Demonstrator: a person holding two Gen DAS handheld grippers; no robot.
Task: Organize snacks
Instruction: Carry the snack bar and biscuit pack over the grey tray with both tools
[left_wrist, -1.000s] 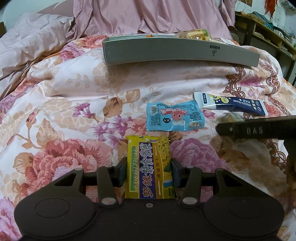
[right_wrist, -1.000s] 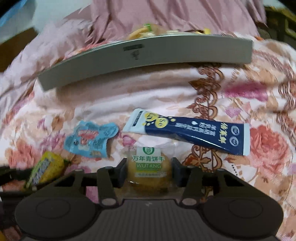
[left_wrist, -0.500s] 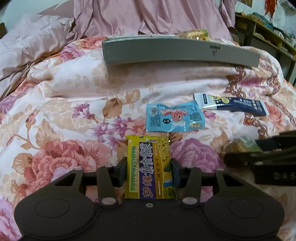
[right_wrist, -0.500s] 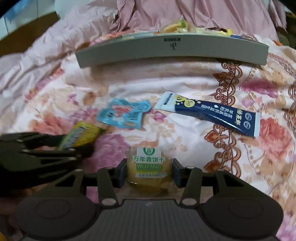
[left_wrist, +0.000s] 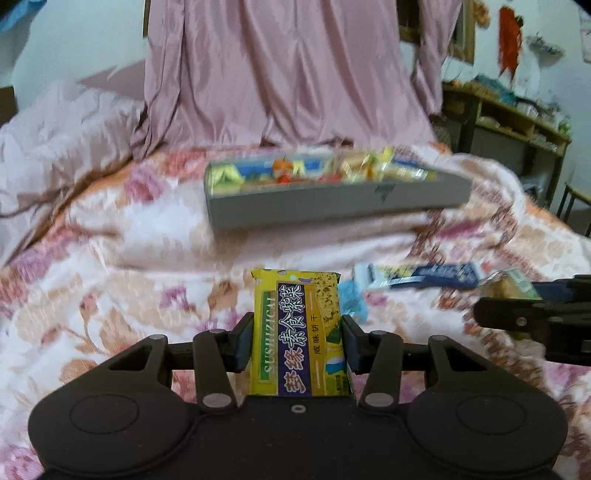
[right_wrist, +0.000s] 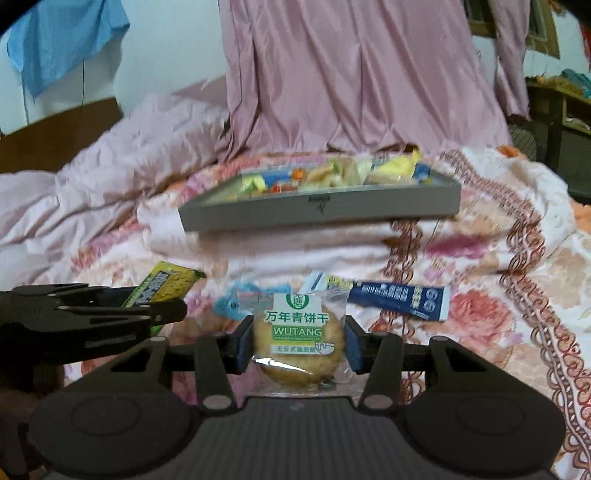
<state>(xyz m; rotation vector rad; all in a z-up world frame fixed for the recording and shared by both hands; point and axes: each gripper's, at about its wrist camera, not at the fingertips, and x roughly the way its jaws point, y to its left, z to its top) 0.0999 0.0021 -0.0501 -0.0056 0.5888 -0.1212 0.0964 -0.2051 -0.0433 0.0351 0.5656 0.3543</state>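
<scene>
Snacks in grey tray (left_wrist: 332, 206) blurred; left claw (left_wrist: 297, 341) pinches yellow packet (left_wrist: 295, 332), right claw (right_wrist: 298, 341) pinches biscuit (right_wrist: 299, 343).

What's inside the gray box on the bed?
The gray box holds a pile of wrapped snacks in yellow, blue and orange. Its front wall hides the lower layers, and blur keeps me from reading any labels.

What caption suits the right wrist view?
Right gripper holds a biscuit toward the snack tray on the bed.
</scene>
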